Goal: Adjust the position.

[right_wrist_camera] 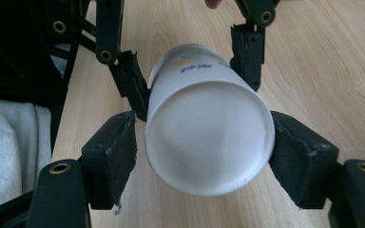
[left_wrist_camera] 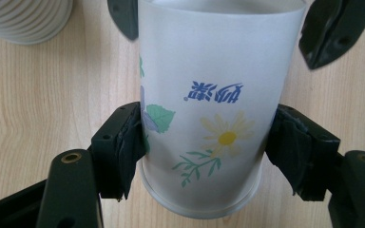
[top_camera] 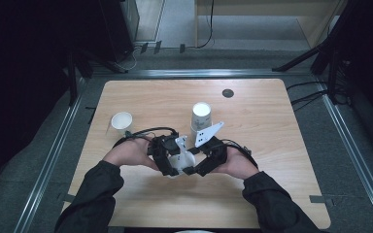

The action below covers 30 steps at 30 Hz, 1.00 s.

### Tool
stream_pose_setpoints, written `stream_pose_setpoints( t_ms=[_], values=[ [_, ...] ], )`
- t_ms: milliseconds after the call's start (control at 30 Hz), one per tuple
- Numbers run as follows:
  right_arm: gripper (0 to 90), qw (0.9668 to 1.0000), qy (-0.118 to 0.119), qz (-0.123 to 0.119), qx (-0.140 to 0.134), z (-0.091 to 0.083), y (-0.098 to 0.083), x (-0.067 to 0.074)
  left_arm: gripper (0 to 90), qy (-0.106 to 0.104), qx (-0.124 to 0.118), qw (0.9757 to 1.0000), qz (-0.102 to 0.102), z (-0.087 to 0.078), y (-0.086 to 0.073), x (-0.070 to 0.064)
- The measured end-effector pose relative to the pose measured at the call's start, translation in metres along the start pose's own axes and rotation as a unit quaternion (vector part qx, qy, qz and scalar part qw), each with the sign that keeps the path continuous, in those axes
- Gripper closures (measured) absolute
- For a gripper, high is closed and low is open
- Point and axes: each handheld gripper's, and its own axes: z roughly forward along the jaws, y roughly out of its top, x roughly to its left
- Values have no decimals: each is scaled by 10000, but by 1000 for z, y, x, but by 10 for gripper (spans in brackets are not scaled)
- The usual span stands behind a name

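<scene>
Near the front of the light wooden counter (top_camera: 252,194), both the left hand-held gripper (top_camera: 171,169) and the right hand-held gripper (top_camera: 193,168) clench one white paper cup with a daisy print (left_wrist_camera: 209,109), lying sideways between them, its body largely hidden from above by gripper bodies and hands.

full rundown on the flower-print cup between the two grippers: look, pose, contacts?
The flower-print cup is frosted white, apparently thin plastic or paper, printed with a yellow daisy, green leaves and blue characters. It lies tipped on its side just above the wooden table. The left gripper clamps its walls; the right gripper brackets its bottom end, pads at its sides.
</scene>
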Motion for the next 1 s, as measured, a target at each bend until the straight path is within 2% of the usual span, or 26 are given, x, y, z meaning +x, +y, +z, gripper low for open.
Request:
stream_pose_setpoints(
  t_ms=[200, 367, 467, 500, 567, 667, 767, 867, 1000],
  values=[
    [346, 9999, -13, -99, -14, 2, 0, 0, 306, -43, -56, 9999, 82, 1, 0, -1],
    [359, 10000, -15, -52, 1, 0, 0, 0, 300, -82, -208, 9997, -12, 0, -3, 0],
    [358, 9999, -54, -112, -21, -2, 0, 0, 276, -22, -317, 9995, -23, -3, -5, 1],
    [358, 9999, -48, -108, -32, -3, 0, 0, 254, -15, -400, 9992, -86, -4, -6, 1],
    [358, 9999, -72, -102, -67, -6, 0, -1, 184, -33, -584, 9980, -233, -5, -8, 3],
    [359, 9999, -92, -49, -130, -13, 0, -1, 129, -55, -761, 9963, -395, -8, -14, 6],
    [359, 9996, -136, -91, -234, -20, 0, -2, 121, -152, -1023, 9933, -520, -12, -20, 9],
    [358, 9992, -142, -78, -357, -27, -1, -4, 108, -139, -1156, 9916, -565, -15, -25, 10],
    [358, 9989, -86, -26, -452, -35, -2, -5, 102, -205, -1434, 9869, -712, -18, -34, 10]
  ],
)
